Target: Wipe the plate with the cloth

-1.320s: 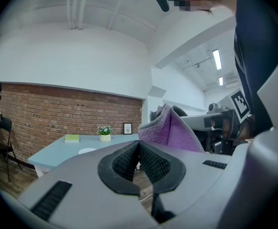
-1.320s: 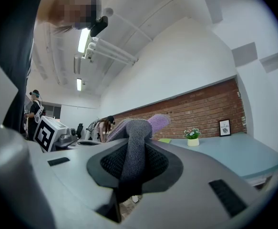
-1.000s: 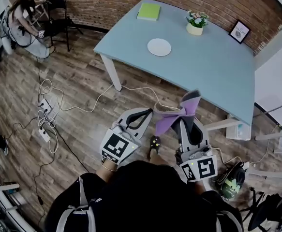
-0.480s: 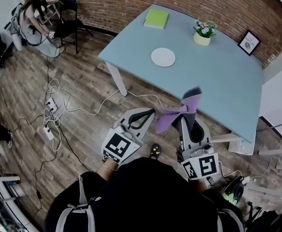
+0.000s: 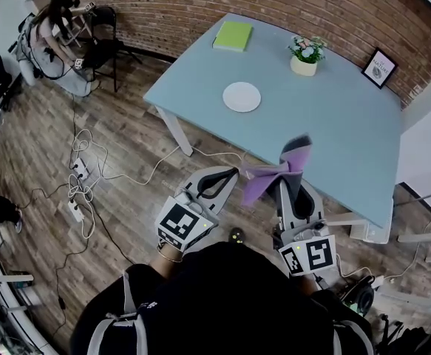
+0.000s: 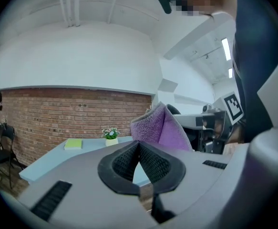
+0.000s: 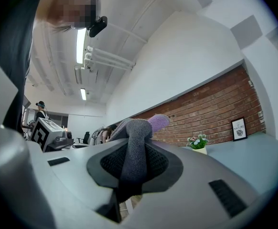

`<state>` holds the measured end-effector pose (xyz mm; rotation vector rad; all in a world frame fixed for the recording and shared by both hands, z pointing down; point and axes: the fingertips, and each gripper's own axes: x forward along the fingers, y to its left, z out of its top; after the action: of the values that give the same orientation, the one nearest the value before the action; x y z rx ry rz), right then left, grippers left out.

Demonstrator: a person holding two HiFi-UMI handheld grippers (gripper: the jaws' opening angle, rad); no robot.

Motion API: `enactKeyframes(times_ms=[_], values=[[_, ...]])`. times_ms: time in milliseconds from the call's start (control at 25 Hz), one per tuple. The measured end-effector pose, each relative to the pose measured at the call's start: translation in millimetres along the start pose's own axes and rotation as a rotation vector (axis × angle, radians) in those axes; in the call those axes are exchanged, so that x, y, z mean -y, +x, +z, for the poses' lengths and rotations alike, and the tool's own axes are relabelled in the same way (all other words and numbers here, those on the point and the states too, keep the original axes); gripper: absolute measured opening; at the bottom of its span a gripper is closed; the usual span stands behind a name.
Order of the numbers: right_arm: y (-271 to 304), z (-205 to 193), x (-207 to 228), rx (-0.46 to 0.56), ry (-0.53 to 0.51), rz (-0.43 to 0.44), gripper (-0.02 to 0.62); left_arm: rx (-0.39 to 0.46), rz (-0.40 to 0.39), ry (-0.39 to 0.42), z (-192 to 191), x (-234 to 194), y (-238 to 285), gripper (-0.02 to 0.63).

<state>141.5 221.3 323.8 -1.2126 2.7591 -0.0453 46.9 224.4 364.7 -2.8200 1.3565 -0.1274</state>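
A white plate [image 5: 242, 96] lies on the light blue table [image 5: 333, 124], towards its left side. My right gripper [image 5: 289, 181] is shut on a purple cloth [image 5: 278, 171], which sticks up between its pads and shows as a grey-purple fold [image 7: 138, 137] in the right gripper view. My left gripper [image 5: 230, 171] is shut with nothing between its pads; the cloth [image 6: 160, 130] hangs just to its right. Both grippers are held level in front of the person, short of the table's near edge.
A green notebook [image 5: 233, 35], a potted plant [image 5: 304, 54] and a framed picture [image 5: 378, 69] sit at the table's far side by the brick wall. Cables and a power strip [image 5: 76, 198] lie on the wooden floor at left. A seated person [image 5: 49, 32] is far left.
The person has stepped closer to the table with both grippers; the cloth now overlaps the table's near edge in the head view. The jaws have not changed.
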Motion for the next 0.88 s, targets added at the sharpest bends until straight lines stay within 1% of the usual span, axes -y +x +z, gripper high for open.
enactKeyframes(times_ms=[120,360,440,560,640,680,760,880], values=[[0.2,1.0,16.0,-0.002,-0.001,-0.001,0.061,0.021,0.001,-0.042,5.4,-2.7,13.4,0.000],[5.8,5.3,38.5,0.010,0.005,0.022,0.061,0.008,0.048,-0.052,7.9,-15.1,32.6,0.000],[8.0,5.6,44.9,0.010,0.010,0.027,0.061,0.007,0.050,-0.045,9.4,-13.8,38.5,0.000],[12.4,7.1,57.9,0.019,0.044,0.030,0.061,0.004,0.046,-0.028,12.0,-9.0,46.9,0.000],[13.4,5.3,62.1,0.020,0.042,0.024,0.061,0.004,0.036,-0.040,13.0,-3.4,47.9,0.000],[13.4,3.8,63.0,0.018,0.040,0.023,0.061,0.009,0.027,-0.033,13.1,-1.0,47.6,0.000],[13.6,1.2,64.3,0.018,0.049,0.026,0.061,0.022,0.016,0.005,12.7,0.2,47.9,0.000],[13.7,-0.9,65.3,0.018,0.067,0.025,0.061,0.009,0.033,0.016,11.4,-5.3,49.1,0.000]])
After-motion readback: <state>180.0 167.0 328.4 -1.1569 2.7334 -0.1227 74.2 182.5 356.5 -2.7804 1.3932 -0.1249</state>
